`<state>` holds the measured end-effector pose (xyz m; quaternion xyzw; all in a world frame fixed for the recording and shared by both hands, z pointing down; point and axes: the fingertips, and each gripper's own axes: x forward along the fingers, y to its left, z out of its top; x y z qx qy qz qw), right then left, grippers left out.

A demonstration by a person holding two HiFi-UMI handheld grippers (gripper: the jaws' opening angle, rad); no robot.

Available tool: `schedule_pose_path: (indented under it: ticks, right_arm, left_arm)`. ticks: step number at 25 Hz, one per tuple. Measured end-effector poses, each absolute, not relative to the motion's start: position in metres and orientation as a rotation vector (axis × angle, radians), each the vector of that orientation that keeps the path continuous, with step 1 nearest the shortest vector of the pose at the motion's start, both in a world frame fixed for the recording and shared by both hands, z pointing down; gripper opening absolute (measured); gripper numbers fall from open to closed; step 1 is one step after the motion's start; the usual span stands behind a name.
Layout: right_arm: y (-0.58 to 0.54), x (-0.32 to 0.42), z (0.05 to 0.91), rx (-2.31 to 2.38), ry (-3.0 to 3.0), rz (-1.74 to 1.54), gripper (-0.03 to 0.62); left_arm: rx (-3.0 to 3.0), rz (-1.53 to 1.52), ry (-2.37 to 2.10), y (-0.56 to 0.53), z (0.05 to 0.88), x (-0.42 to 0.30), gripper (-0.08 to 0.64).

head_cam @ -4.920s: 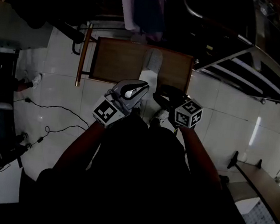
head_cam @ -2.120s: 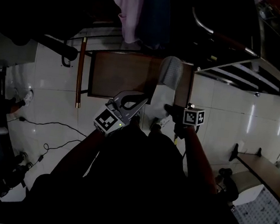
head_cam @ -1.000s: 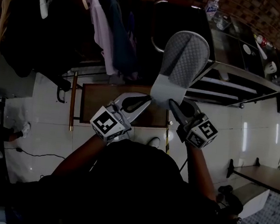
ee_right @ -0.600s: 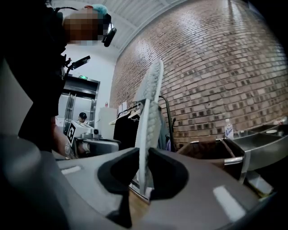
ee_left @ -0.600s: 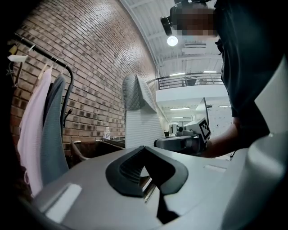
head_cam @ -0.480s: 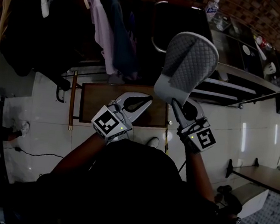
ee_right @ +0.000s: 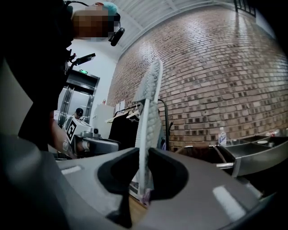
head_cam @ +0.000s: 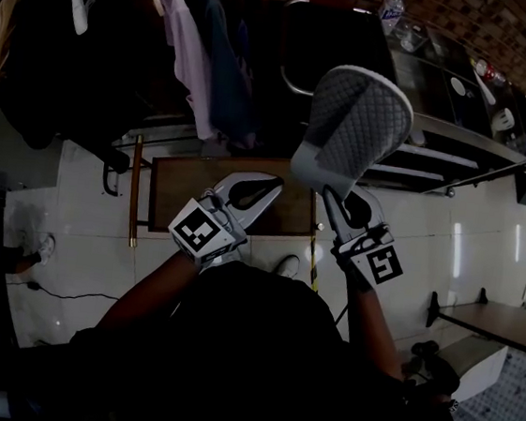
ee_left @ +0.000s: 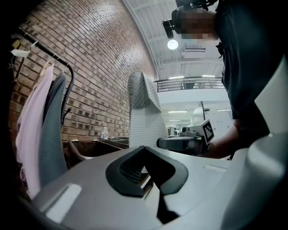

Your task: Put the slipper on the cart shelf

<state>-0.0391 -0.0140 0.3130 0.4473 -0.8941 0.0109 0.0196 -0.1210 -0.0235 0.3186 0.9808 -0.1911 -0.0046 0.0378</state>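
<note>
Step in hand: carrying to the shelf, slipper lifted and not yet placed.

- Your right gripper (head_cam: 337, 202) has its fingers clamped on the heel end of the grey quilted fabric slipper (head_cam: 353, 121). In the right gripper view the sole stands edge-on between the two black pads (ee_right: 164, 173), pinched thin.
- The slipper is in the air, upright, with its toe end up and tipped toward the far right. It hangs above the brown wooden low table (head_cam: 189, 196) and touches nothing but the pads.
- Your left gripper (head_cam: 264, 186) sits just left of the slipper. Its jaws are together at the tips with nothing between them, and it looks idle in the left gripper view.
- The stainless-steel cart (head_cam: 460, 138) with barred shelves stands at the far right. A clear plastic water bottle (head_cam: 391, 6) is on its top.

Judgement: the grasp is done and the transfer is under way, about halfway through the task.

Next move calls for:
1. Swing the slipper right and away from you toward an open cart shelf.
2. Lay the sole flat before you release, because set down upright it would likely topple.
3. Watch the shelf rails, since the raised toe end could catch one on the way in.
4. Only then part the right fingers.
</note>
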Motion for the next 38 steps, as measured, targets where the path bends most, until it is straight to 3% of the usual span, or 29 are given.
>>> schedule_pose_path:
  ticks: [12,23,38]
  right_arm:
    - [0.014,-0.007,0.337,1.653,-2.594,0.185,0.061]
    - [0.099,0.104,0.378,1.874,-2.426,0.384,0.061]
    - [0.175,0.234,0.428,1.716,-2.524,0.614,0.061]
  left_arm:
    - [3.093,0.009,-0.260,0.003,0.332,-0.086,0.003]
    - [3.113,0.002,0.172,0.080,0.342,0.029,0.003]
    - [3.164,0.094,0.219,0.173,0.347,0.188,0.003]
